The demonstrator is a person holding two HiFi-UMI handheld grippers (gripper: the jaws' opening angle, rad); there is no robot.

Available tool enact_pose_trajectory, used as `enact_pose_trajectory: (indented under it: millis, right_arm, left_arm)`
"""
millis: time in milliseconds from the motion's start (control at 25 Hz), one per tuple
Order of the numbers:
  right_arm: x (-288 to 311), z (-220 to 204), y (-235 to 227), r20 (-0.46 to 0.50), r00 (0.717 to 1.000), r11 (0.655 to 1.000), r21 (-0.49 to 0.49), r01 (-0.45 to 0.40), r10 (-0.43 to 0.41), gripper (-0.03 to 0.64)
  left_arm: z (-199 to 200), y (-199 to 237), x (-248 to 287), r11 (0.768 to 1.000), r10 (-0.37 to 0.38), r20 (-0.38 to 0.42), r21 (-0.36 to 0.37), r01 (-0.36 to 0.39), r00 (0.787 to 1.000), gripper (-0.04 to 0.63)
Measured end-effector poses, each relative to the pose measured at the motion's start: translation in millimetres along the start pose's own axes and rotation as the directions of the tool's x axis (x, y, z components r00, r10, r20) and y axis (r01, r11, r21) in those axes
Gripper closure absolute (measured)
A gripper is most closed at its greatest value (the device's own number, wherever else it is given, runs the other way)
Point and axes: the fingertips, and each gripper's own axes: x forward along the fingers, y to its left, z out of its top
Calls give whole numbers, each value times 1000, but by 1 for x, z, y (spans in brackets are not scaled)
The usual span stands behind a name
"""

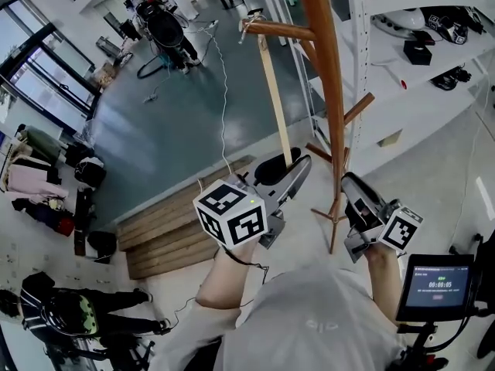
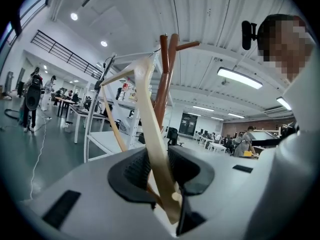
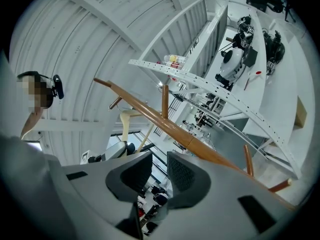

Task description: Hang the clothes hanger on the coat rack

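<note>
The wooden coat rack (image 1: 329,91) rises just ahead of me, with one peg (image 1: 278,29) pointing left near its top. My left gripper (image 1: 298,168) is shut on one end of the pale wooden hanger (image 1: 274,99). The hanger slants up toward that peg, and its top end lies close to the peg. In the left gripper view the hanger (image 2: 150,129) is pinched between the pads, and the rack (image 2: 167,74) stands behind it. My right gripper (image 1: 352,184) hovers beside the rack's pole. It is open (image 3: 159,171) and holds nothing. The rack's pole (image 3: 165,121) crosses its view.
White shelving (image 1: 418,91) with black gear stands right behind the rack. A stack of wooden boards (image 1: 162,230) lies on the floor to the left. A person in black (image 1: 62,311) crouches at the lower left. A small screen (image 1: 439,284) sits at the lower right.
</note>
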Motion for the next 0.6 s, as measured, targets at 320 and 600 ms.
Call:
enact_pose_trajectory:
  millis: [320, 600]
  right_arm:
    - [-10, -1, -3, -3, 1000, 1000, -1, 23, -23, 520]
    - [-24, -3, -3, 20, 998, 998, -2, 55, -55, 520]
  left_arm:
    - [-11, -7, 11, 999, -43, -17, -22, 42, 999, 491]
    - [-19, -15, 16, 995, -88, -26, -42, 87, 996, 491]
